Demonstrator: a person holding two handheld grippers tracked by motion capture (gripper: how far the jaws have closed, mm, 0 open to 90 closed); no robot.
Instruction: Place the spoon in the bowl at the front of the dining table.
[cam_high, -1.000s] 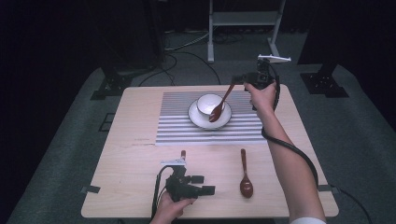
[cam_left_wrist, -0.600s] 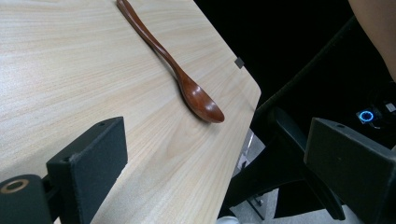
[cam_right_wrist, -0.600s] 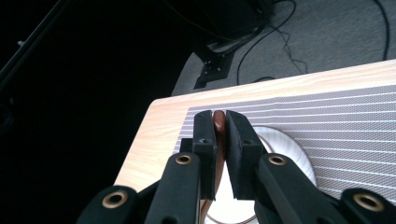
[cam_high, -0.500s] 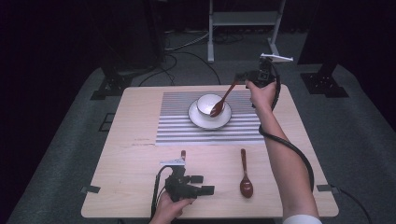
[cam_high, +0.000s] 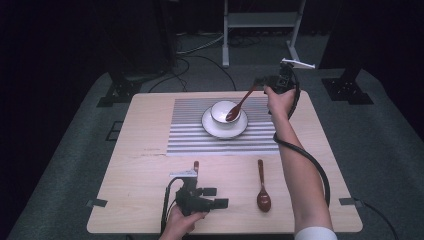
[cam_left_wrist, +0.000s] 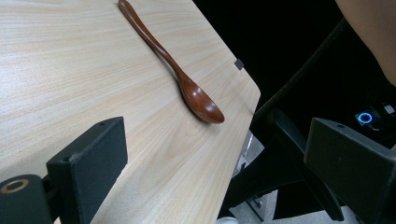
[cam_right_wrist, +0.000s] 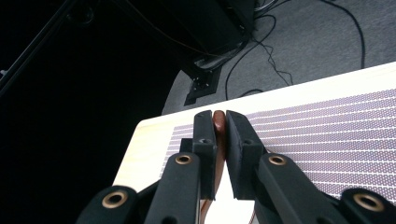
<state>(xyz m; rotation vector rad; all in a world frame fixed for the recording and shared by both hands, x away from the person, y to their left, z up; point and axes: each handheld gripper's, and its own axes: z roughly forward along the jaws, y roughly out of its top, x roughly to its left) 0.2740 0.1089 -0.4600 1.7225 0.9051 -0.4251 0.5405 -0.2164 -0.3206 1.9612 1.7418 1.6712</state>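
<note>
A white cup (cam_high: 220, 109) stands on a white saucer (cam_high: 212, 129) on the striped mat (cam_high: 190, 135). My right gripper (cam_high: 261, 83) hangs above the table's far right and is shut on the handle of a brown wooden spoon (cam_high: 243, 101). That spoon slants down with its bowl inside the cup. In the right gripper view the jaws (cam_right_wrist: 218, 125) pinch the spoon handle (cam_right_wrist: 218, 117). A second wooden spoon (cam_high: 262, 187) (cam_left_wrist: 187, 84) lies flat near the front edge. My left gripper (cam_high: 214, 197) (cam_left_wrist: 223, 140) rests on the table to its left, open and holding nothing.
A small brown tip (cam_high: 196, 164) pokes out just beyond the left gripper; what it belongs to is hidden. The right arm's cable (cam_high: 310, 165) loops over the table's right side. Beyond the table stand dark stands and a white frame (cam_high: 260, 20).
The right gripper has risen slightly with the spoon, whose bowl stays in the cup. The left gripper has not moved.
</note>
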